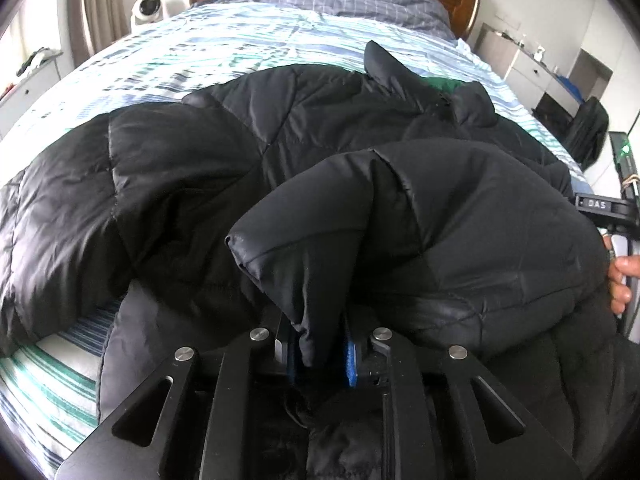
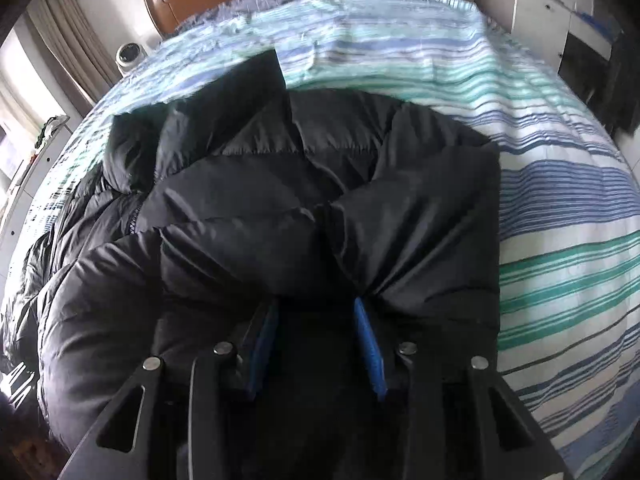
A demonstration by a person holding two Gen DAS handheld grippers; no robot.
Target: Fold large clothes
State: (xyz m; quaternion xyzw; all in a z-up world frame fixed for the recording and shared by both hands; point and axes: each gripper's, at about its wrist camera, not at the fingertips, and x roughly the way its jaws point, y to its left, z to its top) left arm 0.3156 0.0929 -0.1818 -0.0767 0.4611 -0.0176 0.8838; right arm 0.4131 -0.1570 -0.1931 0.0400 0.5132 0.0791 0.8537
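— Across the middle of both frames, we are seeing the black puffer jacket (image 1: 192, 168) lying spread on the striped bed (image 1: 224, 36).

— Agreed. At the bottom centre of the left wrist view, we are watching the left tongs (image 1: 320, 354) clamping a fold of the jacket between the blue pads (image 1: 351, 364).

— And the right tongs (image 2: 320, 344), low in the right wrist view, are gripping bunched jacket fabric too, with the blue pads pressing into it from both sides.

— At the right edge of the left view, we are glimpsing a hand (image 1: 620, 280).
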